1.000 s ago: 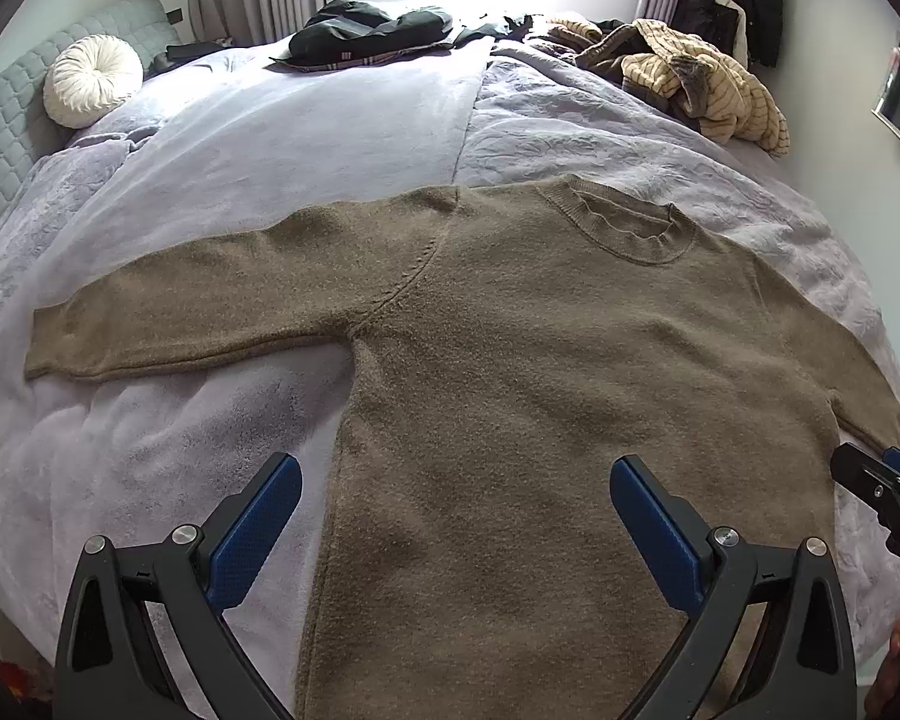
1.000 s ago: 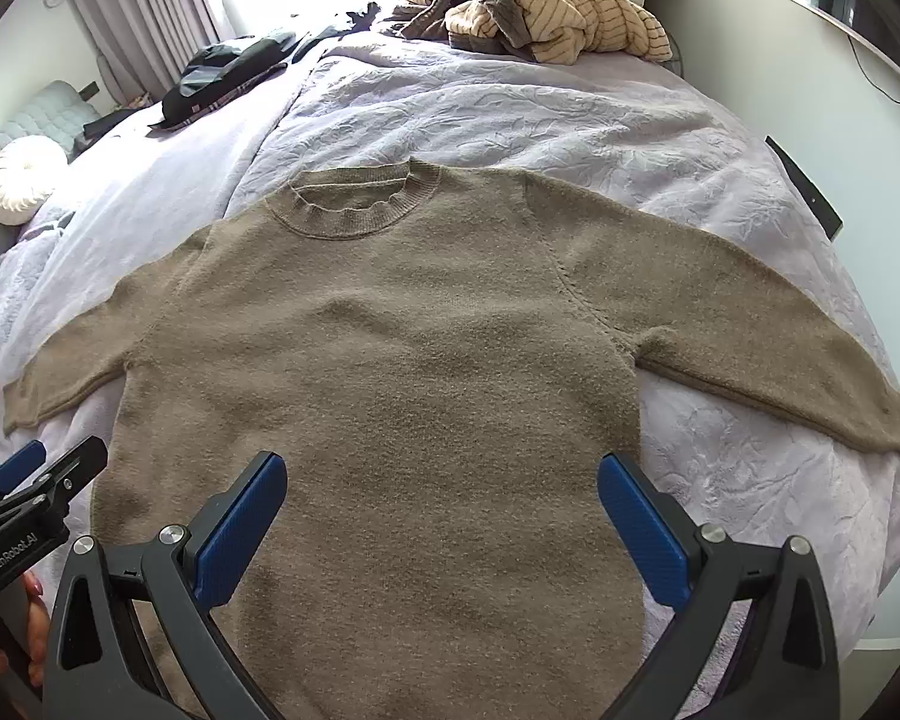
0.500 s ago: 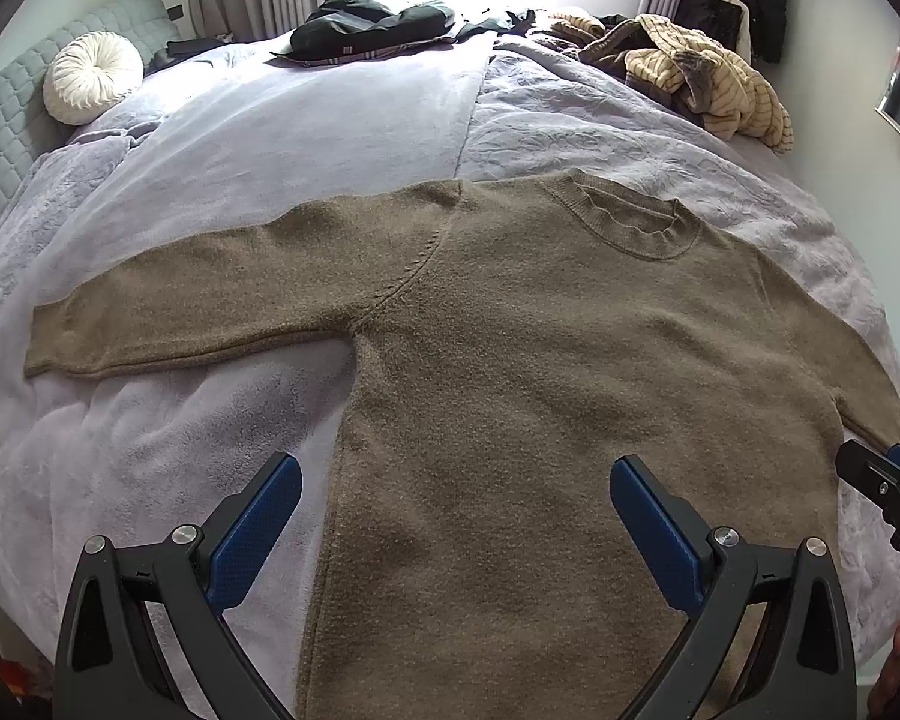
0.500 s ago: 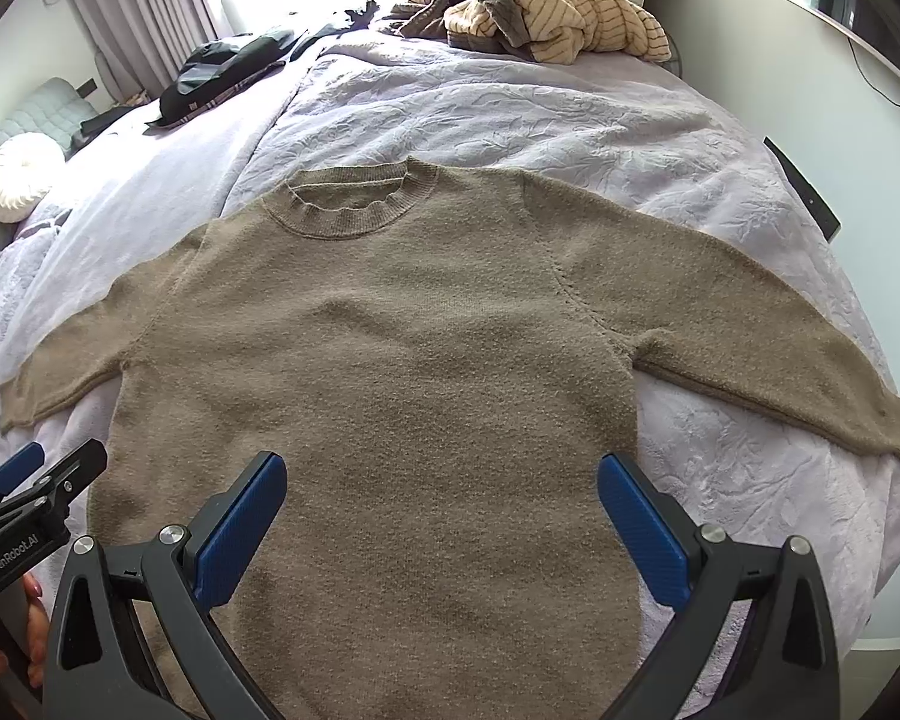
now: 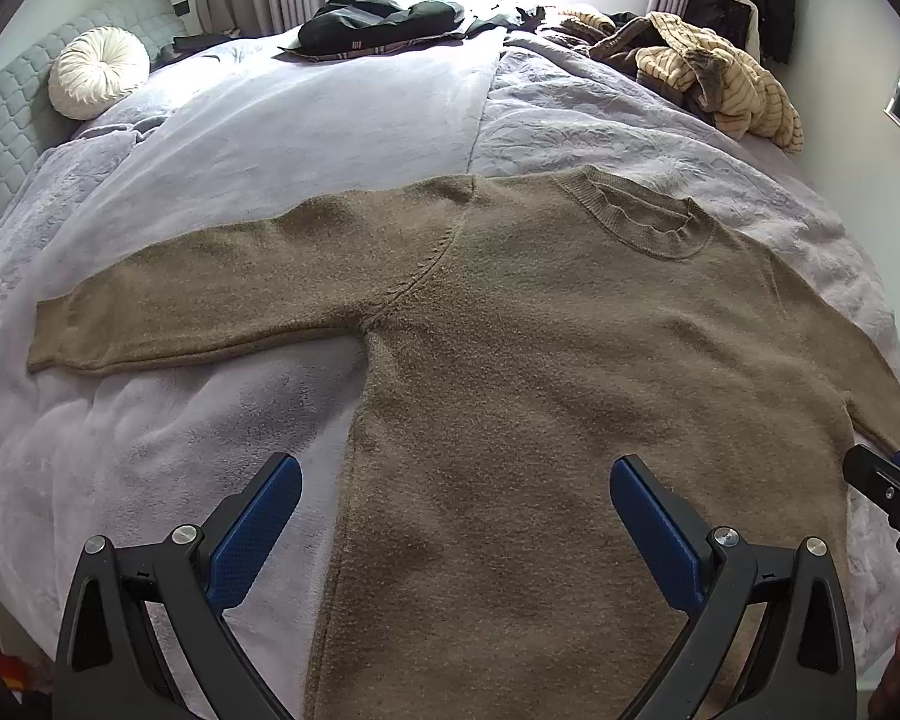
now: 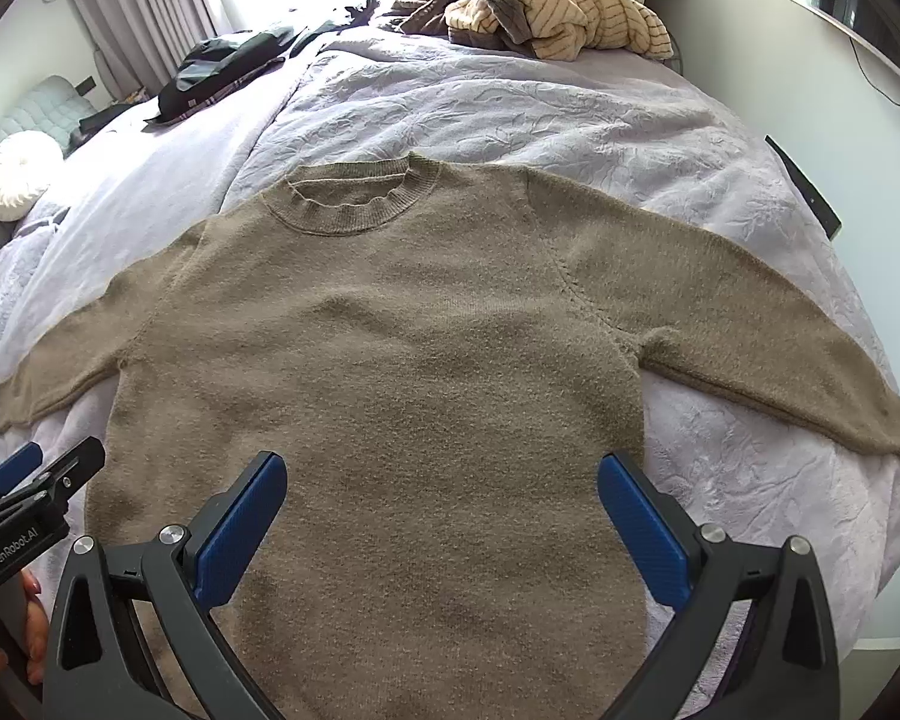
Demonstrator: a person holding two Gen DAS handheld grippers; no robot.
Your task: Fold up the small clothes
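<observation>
1. Left gripper (image 5: 456, 516) and right gripper (image 6: 441, 513) both hover with jaws spread wide, holding nothing, above the brown sweater (image 6: 390, 372); it lies flat, sleeves out, on the lavender bedspread (image 6: 510, 108).
2. Beyond: a striped garment heap (image 6: 558, 12), dark clothes (image 5: 384, 21), a round white cushion (image 5: 99, 81).
3. "GenRobot.AI" reads on the left gripper's body; the sweater's hem is cut off.

The bed (image 5: 342, 120) under my work wears a pale lilac cover. A brown sweater (image 5: 540, 360) lies flat on it, front up, both sleeves spread wide, neck toward the far side. Farther off rest a round white cushion (image 5: 99, 81) by the headboard, a dark garment heap (image 5: 384, 21), and a striped tan pile of clothes (image 5: 720, 78).
</observation>
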